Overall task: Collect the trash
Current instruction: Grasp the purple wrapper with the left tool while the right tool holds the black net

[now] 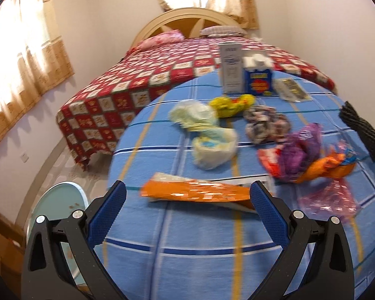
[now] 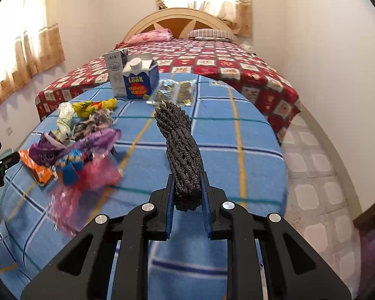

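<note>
On the blue checked blanket [image 2: 225, 135] a heap of crumpled plastic wrappers [image 2: 72, 150] lies left of the black foam-mesh roll [image 2: 181, 150], with a blue gabled carton [image 2: 141, 81] and grey upright box [image 2: 116, 73] behind them, before the red quilted bed [image 2: 237, 62].

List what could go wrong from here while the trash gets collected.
1. The black mesh piece sticks far out of the shut right claw; it could sag or catch the wrapper pile.
2. The open left claw straddles the long orange wrapper; a flat, slick packet may slip the pads.
</note>
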`<action>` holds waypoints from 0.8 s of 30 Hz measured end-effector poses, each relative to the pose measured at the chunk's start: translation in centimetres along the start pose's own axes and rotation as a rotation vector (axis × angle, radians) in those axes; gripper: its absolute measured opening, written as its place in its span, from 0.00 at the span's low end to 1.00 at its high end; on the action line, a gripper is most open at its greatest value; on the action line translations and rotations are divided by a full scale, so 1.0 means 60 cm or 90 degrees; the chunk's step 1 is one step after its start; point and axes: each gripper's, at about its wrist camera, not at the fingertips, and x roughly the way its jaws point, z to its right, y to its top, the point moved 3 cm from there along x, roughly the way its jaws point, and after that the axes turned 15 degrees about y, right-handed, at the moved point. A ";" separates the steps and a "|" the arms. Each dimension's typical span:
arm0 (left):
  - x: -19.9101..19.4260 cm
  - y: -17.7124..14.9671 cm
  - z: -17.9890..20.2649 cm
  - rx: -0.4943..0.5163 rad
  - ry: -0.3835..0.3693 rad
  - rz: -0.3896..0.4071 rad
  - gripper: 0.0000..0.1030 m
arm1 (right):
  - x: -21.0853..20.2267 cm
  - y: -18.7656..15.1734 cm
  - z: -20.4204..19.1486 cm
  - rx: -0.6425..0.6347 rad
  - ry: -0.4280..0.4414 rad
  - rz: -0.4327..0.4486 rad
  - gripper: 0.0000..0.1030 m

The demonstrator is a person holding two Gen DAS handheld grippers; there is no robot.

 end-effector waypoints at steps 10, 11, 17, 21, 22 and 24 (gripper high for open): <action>-0.010 0.022 0.071 0.026 -0.050 0.020 0.92 | -0.017 -0.022 0.034 0.048 0.013 0.020 0.19; -0.009 0.024 0.074 0.027 -0.056 0.020 0.92 | -0.018 -0.022 0.035 0.050 0.016 0.022 0.19; 0.009 0.023 0.108 0.050 -0.114 -0.014 0.40 | -0.013 -0.026 0.034 0.057 0.031 0.023 0.19; 0.008 0.020 0.105 0.051 -0.132 -0.016 0.12 | -0.012 -0.026 0.022 0.051 0.043 0.027 0.19; 0.005 0.021 0.100 0.048 -0.128 -0.013 0.11 | -0.012 -0.025 0.020 0.050 0.044 0.028 0.19; -0.001 0.025 0.085 0.041 -0.126 -0.004 0.10 | -0.014 -0.023 0.011 0.044 0.049 0.032 0.20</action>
